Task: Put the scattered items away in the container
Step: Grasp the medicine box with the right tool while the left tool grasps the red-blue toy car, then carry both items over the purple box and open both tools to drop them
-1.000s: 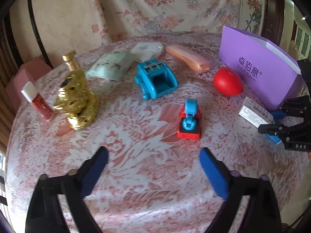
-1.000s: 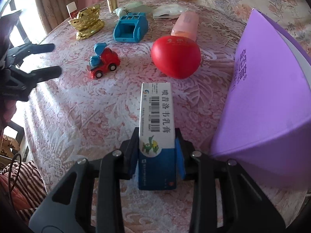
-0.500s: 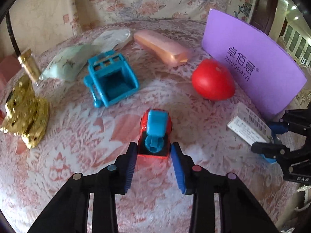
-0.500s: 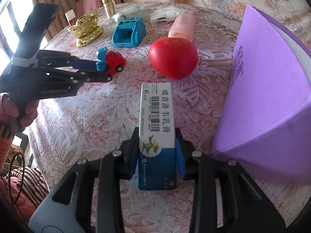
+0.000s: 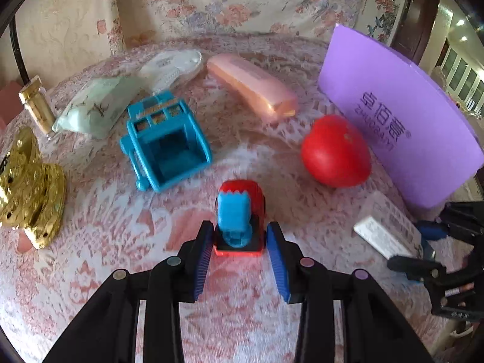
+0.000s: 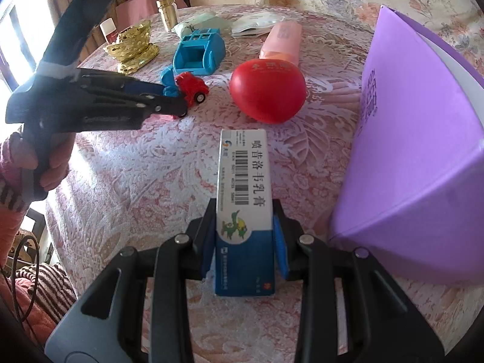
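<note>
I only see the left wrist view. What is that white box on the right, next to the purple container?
Observer: The right view shows the box face: white and blue, with a barcode.
Operator: Is it lying loose?
Observer: No, the right gripper is shut on its blue end, both pads against its sides.
Operator: Who holds the gripper at the car?
Observer: A hand in a pink sleeve holds the left gripper, shut on the car.

The purple container (image 6: 417, 157) runs off the right wrist view's right edge, its inside unseen. From the left wrist, the right tool (image 5: 423, 245) covers the far end of the medicine box (image 5: 387, 230). The left tool (image 6: 178, 103) hides the toy car's (image 6: 192, 89) rear.
</note>
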